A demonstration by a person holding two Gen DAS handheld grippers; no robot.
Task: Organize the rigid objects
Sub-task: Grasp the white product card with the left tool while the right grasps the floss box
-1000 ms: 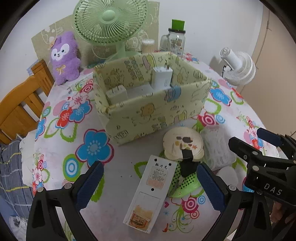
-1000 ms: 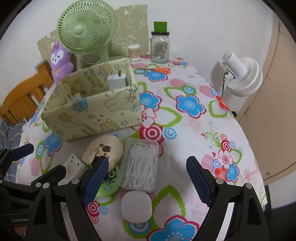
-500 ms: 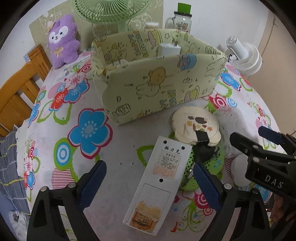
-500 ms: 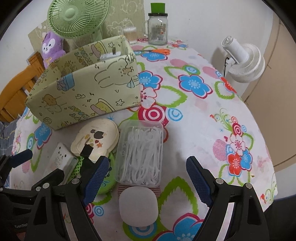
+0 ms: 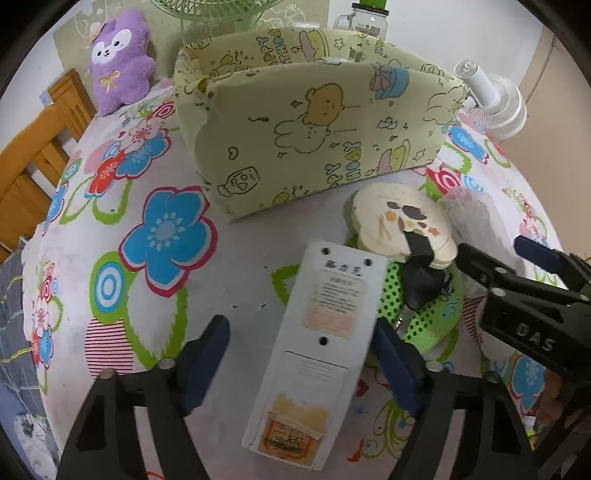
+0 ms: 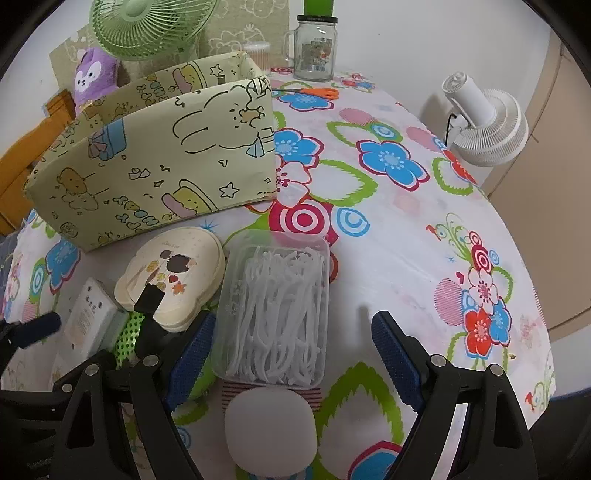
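Note:
A long white rectangular device (image 5: 321, 350) lies label-up on the flowered tablecloth. My left gripper (image 5: 301, 363) straddles it and its jaws are closing. The right pad is next to the device's edge and the left pad stands clear of it. My right gripper (image 6: 293, 356) is open around a clear plastic box of white floss picks (image 6: 277, 306), without pressing it. A white rounded case (image 6: 271, 432) lies just below that box. A cream round compact (image 5: 402, 221) rests on a green perforated item (image 5: 424, 317). The yellow-green fabric storage box (image 5: 314, 129) stands behind them.
A green desk fan (image 6: 147, 26), a purple plush toy (image 5: 122, 70), a glass jar (image 6: 316, 48) and orange scissors (image 6: 317, 92) are at the back of the table. A white fan (image 6: 484, 122) stands off the right edge. A wooden chair (image 5: 37, 155) is at the left.
Both grippers have sunk toward the table, so the objects look larger. The left jaws have narrowed around the white device. The right jaws keep the same width.

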